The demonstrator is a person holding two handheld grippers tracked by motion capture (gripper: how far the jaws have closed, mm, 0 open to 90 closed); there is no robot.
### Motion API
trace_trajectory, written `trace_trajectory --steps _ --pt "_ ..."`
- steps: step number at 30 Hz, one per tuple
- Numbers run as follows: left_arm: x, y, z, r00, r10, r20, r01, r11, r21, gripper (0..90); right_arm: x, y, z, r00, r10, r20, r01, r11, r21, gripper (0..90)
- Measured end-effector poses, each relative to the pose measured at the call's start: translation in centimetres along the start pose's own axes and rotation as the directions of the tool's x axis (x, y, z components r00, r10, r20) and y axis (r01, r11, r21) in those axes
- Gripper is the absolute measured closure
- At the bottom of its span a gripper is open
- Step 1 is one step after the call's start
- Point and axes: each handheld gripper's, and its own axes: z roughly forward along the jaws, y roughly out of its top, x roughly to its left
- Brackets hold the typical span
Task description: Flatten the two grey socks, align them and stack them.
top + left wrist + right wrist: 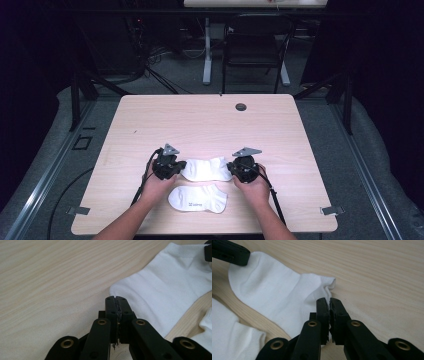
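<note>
**High view: both grippers closed at the ends of the far sock**

High view, left to right: the left gripper [176,166] sits at the far sock's [206,168] left end, its jaws closed on the sock's edge. That sock lies flat mid-table [200,120], with the near sock [197,199] just below it. The right gripper [234,167] meets the far sock's right end; its jaws pinch the cuff, which puckers at the tips in the right gripper view.
</note>
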Motion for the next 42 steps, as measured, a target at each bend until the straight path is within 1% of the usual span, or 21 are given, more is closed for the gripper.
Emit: trace_trajectory --steps 1,5,6,10,12,15,20,21,25,29,30,31,33,34,35,36,37,38,39,40,42 --pt "0.0 0.0 -0.2 1.0 0.005 -0.001 -0.005 1.0 0.001 89.1 0.1 0.1 -0.1 1.0 0.001 -0.003 -0.001 1.0 -0.003 86.5" --pt "0.1 0.1 -0.6 1.0 -0.001 0.001 0.001 1.0 -0.009 89.1 0.4 0.5 -0.5 1.0 -0.004 -0.007 0.004 1.0 -0.003 86.5" --pt "0.1 0.1 -0.7 1.0 -0.002 0.0 0.002 0.9998 -0.019 89.1 0.4 0.6 -0.6 0.9999 -0.006 -0.009 0.006 1.0 -0.008 86.5" --pt "0.1 0.3 -1.4 0.9999 -0.004 0.01 0.004 0.9997 -0.025 89.1 0.7 1.0 -1.2 0.9999 -0.008 -0.015 0.008 1.0 -0.012 86.5" --pt "-0.1 0.4 -1.7 0.9999 0.003 0.01 -0.002 0.9995 -0.031 89.1 0.8 1.2 -1.4 0.9998 -0.015 -0.017 0.014 1.0 -0.019 86.5" --pt "-0.3 0.8 -2.5 0.9997 0.011 0.021 -0.01 0.9988 -0.047 89.1 1.0 1.4 -1.9 0.9996 -0.011 -0.027 0.01 1.0 -0.026 86.6" --pt "-0.6 0.9 -3.5 0.9993 0.022 0.032 -0.02 0.998 -0.06 89.1 1.4 1.8 -2.7 0.9988 -0.035 -0.035 0.034 0.999 -0.032 86.6" --pt "-0.7 0.9 -3.9 0.9991 0.021 0.037 -0.019 0.9977 -0.065 89.1 1.8 1.8 -3.1 0.9986 -0.035 -0.038 0.034 0.998 -0.045 86.6" --pt "-0.8 0.8 -4.7 0.9986 0.019 0.049 -0.016 0.997 -0.076 89.1 2.1 1.9 -3.8 0.998 -0.047 -0.043 0.045 0.998 -0.051 86.6" --pt "-1.1 0.5 -5.4 0.9982 0.023 0.056 -0.019 0.9965 -0.081 89.1 2.5 1.7 -4.5 0.997 -0.051 -0.059 0.048 0.997 -0.058 86.6" --pt "-1.2 0.3 -5.9 0.9975 0.025 0.065 -0.019 0.9961 -0.087 89.1 2.6 1.6 -4.7 0.9962 -0.058 -0.065 0.054 0.997 -0.056 86.6" --pt "-1.3 0.2 -6.1 0.9972 0.02 0.072 -0.014 0.996 -0.088 89.1 2.7 1.5 -4.9 0.9962 -0.053 -0.069 0.049 0.997 -0.066 86.6" --pt "-1.3 0.1 -6.3 0.997 0.022 0.074 -0.015 0.9959 -0.089 89.1 2.8 1.5 -5.1 0.9956 -0.057 -0.074 0.053 0.997 -0.059 86.6" --pt "-1.4 -0.2 -6.5 0.9967 0.021 0.079 -0.014 0.9959 -0.089 89.1 3.0 1.4 -5.2 0.9956 -0.055 -0.076 0.05 0.996 -0.068 86.7" --pt "-1.5 -0.4 -6.7 0.9961 0.025 0.084 -0.017 0.9959 -0.089 89.1 3.2 1.2 -5.4 0.9951 -0.065 -0.074 0.06 0.995 -0.074 86.6" --pt "-1.6 -0.6 -6.8 0.9959 0.023 0.088 -0.015 0.9958 -0.09 89.1 3.4 1.1 -5.6 0.9939 -0.086 -0.069 0.081 0.994 -0.072 86.6" --pt "-1.7 -0.8 -6.9 0.9957 0.023 0.09 -0.015 0.9958 -0.09 89.1 3.6 0.9 -5.7 0.9932 -0.091 -0.072 0.086 0.994 -0.069 86.6" --pt "-1.8 -1.2 -7.1 0.9953 0.015 0.096 -0.006 0.9962 -0.087 89.1 3.9 0.6 -5.9 0.9921 -0.098 -0.078 0.093 0.993 -0.067 86.6" --pt "-1.8 -1.2 -7.1 0.9953 0.015 0.096 -0.006 0.9962 -0.087 89.1 3.9 0.6 -5.9 0.9921 -0.098 -0.078 0.093 0.993 -0.067 86.6" --pt "-1.9 -1.5 -7.4 0.9952 0.024 0.095 -0.016 0.9963 -0.085 89.1 4.2 0.3 -6.0 0.9915 -0.097 -0.087 0.091 0.993 -0.073 86.6" --pt "-1.9 -1.9 -7.7 0.9947 0.03 0.099 -0.022 0.9965 -0.08 89.1 4.4 0.0 -6.2 0.9903 -0.102 -0.095 0.096 0.993 -0.064 86.6"
